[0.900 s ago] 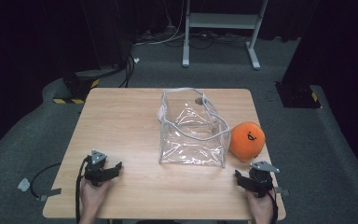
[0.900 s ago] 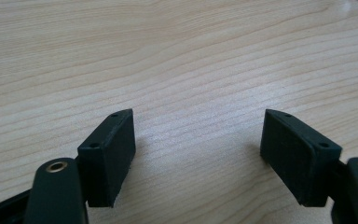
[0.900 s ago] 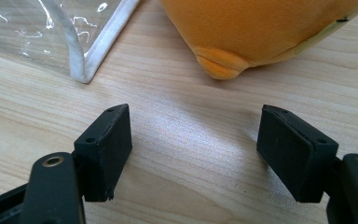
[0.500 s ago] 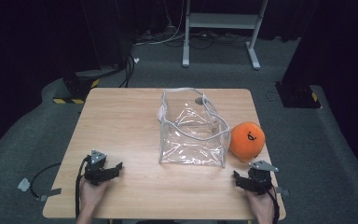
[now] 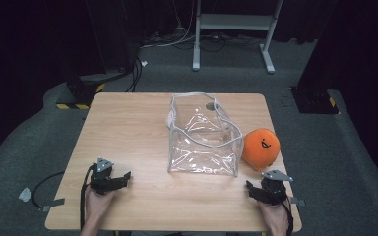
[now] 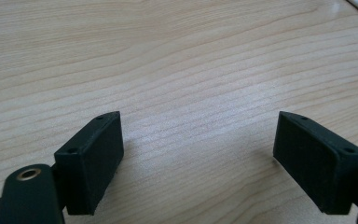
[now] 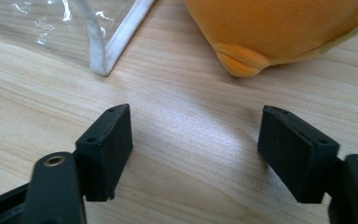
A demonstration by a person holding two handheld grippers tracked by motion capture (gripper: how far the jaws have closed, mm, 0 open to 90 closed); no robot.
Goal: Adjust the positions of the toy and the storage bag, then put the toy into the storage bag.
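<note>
A clear plastic bag [image 5: 204, 140] with white trim stands open-topped in the middle of the wooden table [image 5: 128, 123]. An orange plush ball [image 5: 260, 146] with a small face lies against the bag's right side. My left gripper [image 5: 126, 177] rests near the front left edge, open, with bare wood between its jaws [image 6: 198, 140]. At the front right, my right gripper [image 5: 257, 186] is open too, just short of the plush. In the right gripper view [image 7: 193, 135] the plush [image 7: 279, 32] lies ahead to the right and the bag's corner [image 7: 107, 51] to the left.
A cable trails off the table's left edge to the grey carpet [image 5: 34, 189]. A white metal stand [image 5: 236, 29] and dark equipment stand beyond the far edge. Wide bare wood lies left of the bag.
</note>
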